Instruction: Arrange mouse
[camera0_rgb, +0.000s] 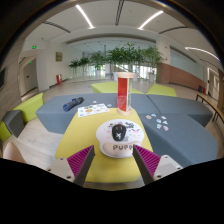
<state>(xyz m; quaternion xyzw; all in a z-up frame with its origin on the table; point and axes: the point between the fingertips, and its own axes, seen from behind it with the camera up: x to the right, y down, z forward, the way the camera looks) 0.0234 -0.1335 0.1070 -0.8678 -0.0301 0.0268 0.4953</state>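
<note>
The tongs (114, 160) stand wide and level above the yellow worktop (85, 140); the white mouse (121, 136) lies between them, long axis pointing straight ahead toward a red cup (123, 92).

white mouse (121, 130) with dark scroll wheel and dark markings on top, resting flat on a round white mouse pad (120, 140) printed with purple lettering near its near edge. mouse centred on the pad, long axis running near to far, sitting upright on its base. pad lying flat on a yellow table surface (88, 138), its near edge reaching between the tips of the gripper (118, 158). both fingers spread wide to left and right of the pad's near rim, magenta pads (82, 157) facing inward, touching neither pad nor mouse so far as can be seen. mouse just ahead of the fingertips.
</note>
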